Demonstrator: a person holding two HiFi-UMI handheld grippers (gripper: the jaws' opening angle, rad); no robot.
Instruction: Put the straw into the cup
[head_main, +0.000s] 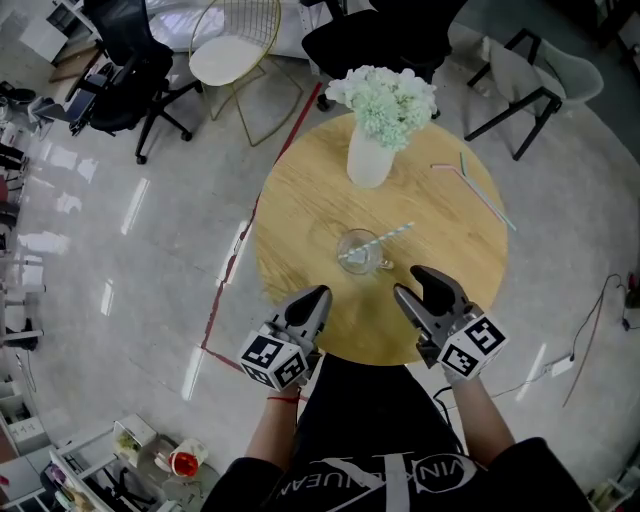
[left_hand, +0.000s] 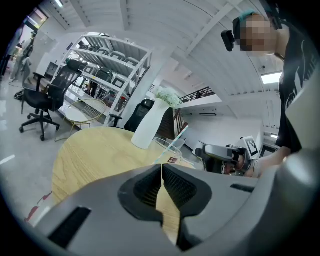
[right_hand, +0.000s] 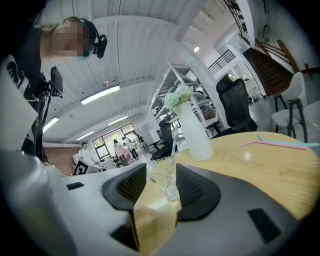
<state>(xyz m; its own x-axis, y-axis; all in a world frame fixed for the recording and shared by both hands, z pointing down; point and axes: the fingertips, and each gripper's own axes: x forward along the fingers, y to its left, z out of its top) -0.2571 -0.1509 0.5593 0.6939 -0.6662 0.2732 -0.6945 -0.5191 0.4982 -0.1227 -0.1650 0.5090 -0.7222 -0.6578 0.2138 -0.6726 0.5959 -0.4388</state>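
A clear glass cup (head_main: 358, 252) stands on the round wooden table (head_main: 300, 200), and a striped straw (head_main: 388, 236) leans out of it to the right. My right gripper (head_main: 410, 281) is open just right of and nearer than the cup, touching nothing. In the right gripper view the cup (right_hand: 167, 184) and straw (right_hand: 173, 147) show beyond the open jaws of that gripper (right_hand: 161, 172). My left gripper (head_main: 318, 297) is shut and empty at the table's near edge. In the left gripper view its pads meet (left_hand: 161, 167), with the cup (left_hand: 167, 149) ahead.
A white vase (head_main: 370, 155) of pale flowers stands behind the cup. Two loose straws (head_main: 482, 192) lie at the table's far right. Black chairs (head_main: 125, 70) and a white wire-frame chair (head_main: 232, 55) ring the table. Red tape (head_main: 232, 270) marks the floor at left.
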